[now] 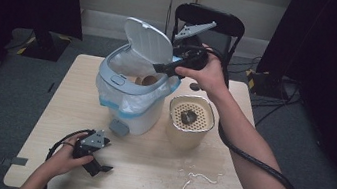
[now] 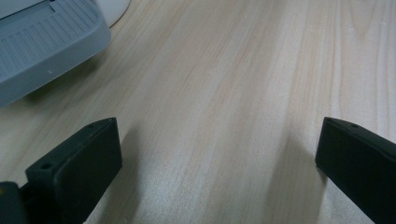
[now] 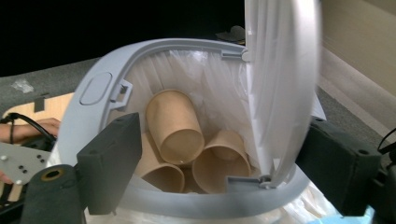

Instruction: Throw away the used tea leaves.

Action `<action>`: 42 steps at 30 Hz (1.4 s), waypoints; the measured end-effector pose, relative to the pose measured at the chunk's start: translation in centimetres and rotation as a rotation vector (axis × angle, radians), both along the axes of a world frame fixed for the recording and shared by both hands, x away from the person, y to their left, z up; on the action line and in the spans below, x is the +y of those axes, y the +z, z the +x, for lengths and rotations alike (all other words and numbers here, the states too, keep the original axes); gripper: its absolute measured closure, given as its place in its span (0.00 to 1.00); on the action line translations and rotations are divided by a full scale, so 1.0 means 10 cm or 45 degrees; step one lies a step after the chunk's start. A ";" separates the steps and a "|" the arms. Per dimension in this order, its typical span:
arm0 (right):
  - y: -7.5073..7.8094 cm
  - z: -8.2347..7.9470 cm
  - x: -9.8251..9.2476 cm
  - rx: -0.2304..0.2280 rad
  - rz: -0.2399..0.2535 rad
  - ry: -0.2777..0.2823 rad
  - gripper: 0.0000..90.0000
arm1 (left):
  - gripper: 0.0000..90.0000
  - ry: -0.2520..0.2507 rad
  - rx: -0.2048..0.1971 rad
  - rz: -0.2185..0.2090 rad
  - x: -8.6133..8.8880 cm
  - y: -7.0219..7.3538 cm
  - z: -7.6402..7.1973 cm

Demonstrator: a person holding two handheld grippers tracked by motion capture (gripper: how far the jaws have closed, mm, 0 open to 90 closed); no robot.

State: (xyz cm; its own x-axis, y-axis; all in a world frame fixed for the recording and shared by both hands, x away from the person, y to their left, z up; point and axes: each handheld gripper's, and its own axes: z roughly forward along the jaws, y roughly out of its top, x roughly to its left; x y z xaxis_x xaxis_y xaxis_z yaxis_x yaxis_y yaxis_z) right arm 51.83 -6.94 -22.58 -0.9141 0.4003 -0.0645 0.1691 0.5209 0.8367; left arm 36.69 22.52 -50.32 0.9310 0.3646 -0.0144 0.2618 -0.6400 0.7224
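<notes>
A white pedal bin [image 1: 128, 114] with a grey rim stands at the table's back left, its lid [image 1: 148, 41] tipped up. Several brown paper cups [image 3: 175, 123] lie inside on the white liner. My right gripper [image 1: 165, 69] hovers at the bin's far right rim, open, its jaws either side of the raised lid [image 3: 280, 84] and over the cups [image 1: 147, 79]. In the right gripper view [image 3: 224, 168] nothing is pinched. My left gripper [image 1: 100, 169] rests on the table near the front left, open and holding nothing. Bare wood lies between its jaws [image 2: 219, 158].
A beige tub [image 1: 189, 128] with a dark lump inside stands right of the bin. White scraps [image 1: 202, 178] lie on the table [image 1: 142, 186] front right. The bin's grey pedal [image 2: 46, 46] is close to the left gripper. A black chair [image 1: 210, 22] stands behind the table.
</notes>
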 end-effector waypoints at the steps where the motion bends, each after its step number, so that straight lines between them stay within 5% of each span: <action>1: 0.01 -0.01 0.01 -0.004 -0.005 0.011 0.19 | 0.00 0.000 0.000 0.001 0.00 0.00 0.00; 27: -0.16 -0.20 0.20 0.084 -0.079 0.244 0.17 | 0.00 0.000 0.000 0.001 0.00 0.00 0.00; 36: -0.18 -0.18 0.16 0.148 0.023 0.232 0.53 | 0.00 0.001 0.000 0.001 0.00 0.00 0.00; 40: -0.18 -0.14 0.15 0.170 0.040 0.204 0.64 | 0.00 0.001 0.001 0.001 0.00 0.00 0.00; 42: -0.20 -0.15 0.18 0.140 -0.002 0.185 0.71 | 0.00 0.001 0.001 0.000 0.00 0.00 0.00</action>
